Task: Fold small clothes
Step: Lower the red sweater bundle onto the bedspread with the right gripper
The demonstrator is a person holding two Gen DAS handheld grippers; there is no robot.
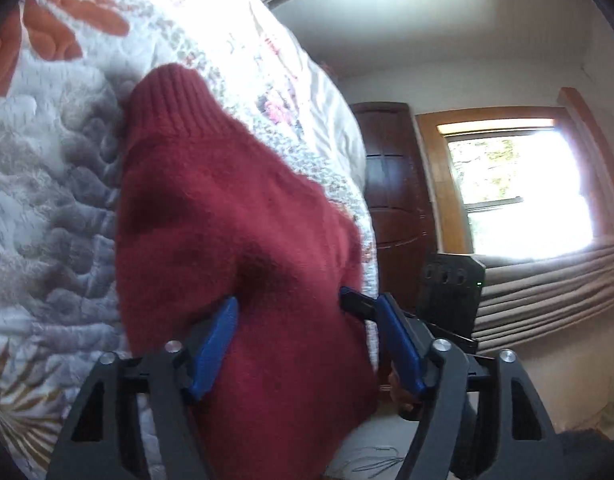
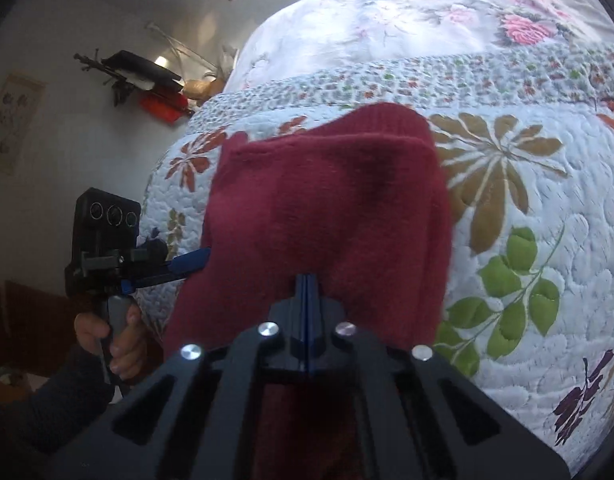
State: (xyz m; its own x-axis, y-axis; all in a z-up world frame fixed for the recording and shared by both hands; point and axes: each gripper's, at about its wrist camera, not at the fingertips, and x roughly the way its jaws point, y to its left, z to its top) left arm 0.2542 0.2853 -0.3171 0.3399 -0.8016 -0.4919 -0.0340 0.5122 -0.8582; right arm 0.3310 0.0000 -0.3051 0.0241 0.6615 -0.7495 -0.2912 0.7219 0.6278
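Across the floral quilted bed (image 2: 507,208) lies my red sweater (image 2: 331,216), its near edge pinched by my clenched right hand-held gripper (image 2: 305,280), the left hand-held gripper (image 1: 289,304) spread wide around it.

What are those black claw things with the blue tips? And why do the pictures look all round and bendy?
They are grabbing tools, and a person holds one in each hand. A small camera sits on each tool and looks along its two fingers, with a lens that bends the picture. The left tool's camera shows the left gripper with its blue fingers apart and the red knitted garment between them. The right tool's camera shows the right gripper pinched shut on that red garment's edge. It also shows the person's hand holding the left tool. The garment hangs over a flowery quilt on a bed.
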